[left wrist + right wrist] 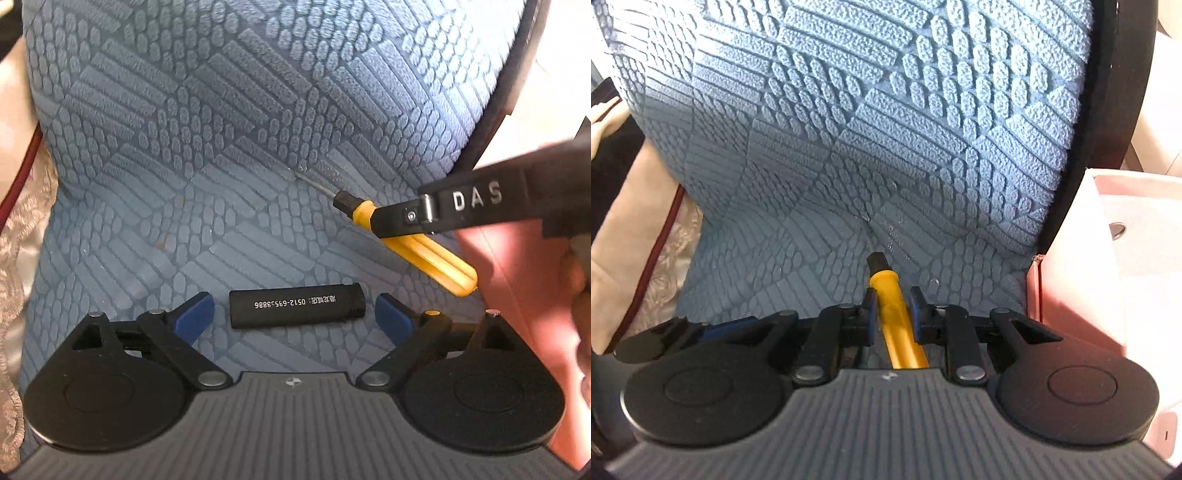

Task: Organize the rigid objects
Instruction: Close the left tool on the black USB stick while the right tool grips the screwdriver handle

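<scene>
A blue textured cushion (221, 147) fills the view. The left tongs (295, 314) stand wide, with a black lighter (297, 303) lying between the pads, untouched. At 3 o'clock the right tongs (892, 308) clamp a yellow screwdriver (892, 295), its tip toward 11 o'clock.

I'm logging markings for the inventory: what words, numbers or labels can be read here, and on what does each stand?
"0512-695?9886", upside down in the left wrist view, one middle digit unclear: on the black lighter.
Four Chinese characters beside that number: too small to read.
"DAS": on the right tongs, on one arm.
Right wrist view: no readable text.
</scene>
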